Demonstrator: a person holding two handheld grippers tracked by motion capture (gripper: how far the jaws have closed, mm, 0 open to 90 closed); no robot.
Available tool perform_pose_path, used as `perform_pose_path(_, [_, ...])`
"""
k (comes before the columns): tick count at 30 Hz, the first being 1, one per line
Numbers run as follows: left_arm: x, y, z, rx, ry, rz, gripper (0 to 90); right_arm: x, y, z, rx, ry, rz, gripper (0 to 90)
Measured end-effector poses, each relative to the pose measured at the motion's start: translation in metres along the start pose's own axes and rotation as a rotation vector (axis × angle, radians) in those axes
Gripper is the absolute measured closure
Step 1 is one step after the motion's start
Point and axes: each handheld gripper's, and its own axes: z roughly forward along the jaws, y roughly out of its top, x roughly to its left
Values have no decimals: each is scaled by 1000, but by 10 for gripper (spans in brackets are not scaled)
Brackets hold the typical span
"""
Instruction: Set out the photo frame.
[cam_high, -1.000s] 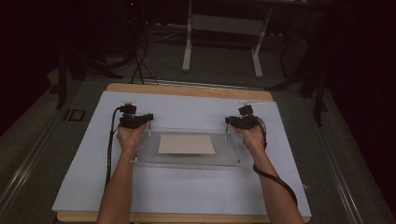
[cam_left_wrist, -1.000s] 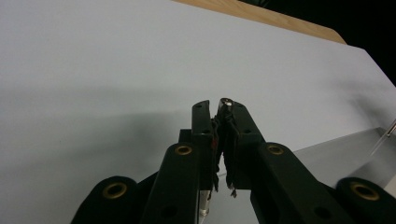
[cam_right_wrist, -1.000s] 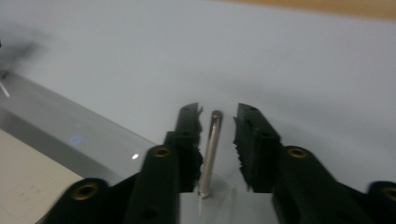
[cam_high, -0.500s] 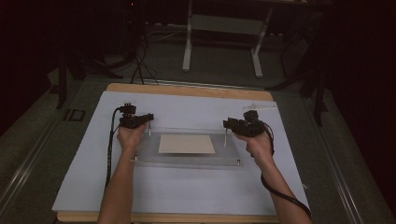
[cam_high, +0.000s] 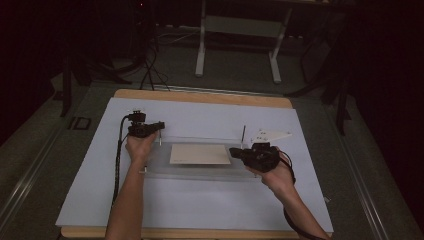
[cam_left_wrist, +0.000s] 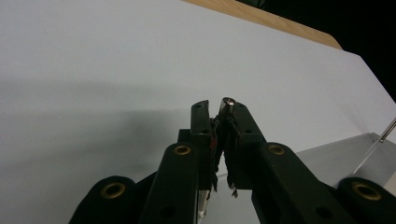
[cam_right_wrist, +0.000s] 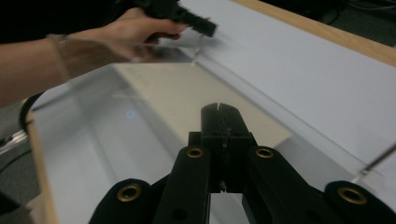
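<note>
A clear acrylic plate (cam_high: 200, 170) lies on the white table cover, with a beige sheet (cam_high: 199, 154) under its middle. Thin metal pins stand at its corners. My left gripper (cam_high: 160, 125) is at the back left corner, shut on the top of that corner's pin (cam_left_wrist: 228, 101). My right gripper (cam_high: 233, 152) hovers over the plate's right end and points left toward the sheet. Its jaws have just been closing and meet with nothing between them (cam_right_wrist: 219, 108). The back right pin (cam_high: 243, 134) stands free behind it.
The white cover (cam_high: 200, 205) spreads over a wooden table whose edge (cam_high: 200, 96) shows at the back. A frame's metal legs (cam_high: 201, 45) and cables stand on the dark floor beyond. Both forearms come in from the front edge.
My right gripper has left the back right pin, moved forward and inward over the plate's right end, and shut. The left hand has stayed put on its pin.
</note>
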Motion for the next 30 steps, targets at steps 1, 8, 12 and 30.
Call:
perform_pose_path(1, [0,0,0,-1,-1,-1,826,4,-1,-1,0,5,-9,900])
perform_pose_path(8, [1,-1,0,-3,-4,-5,825,36,-11,-4,-24,64,-45,900])
perform_pose_path(12, [1,-1,0,-6,-8,-8,823,53,-23,0,-22,82,-67,900])
perform_pose_path(30, [1,-2,0,-5,-17,-19,816,75,-51,39,-6,-54,-118,900])
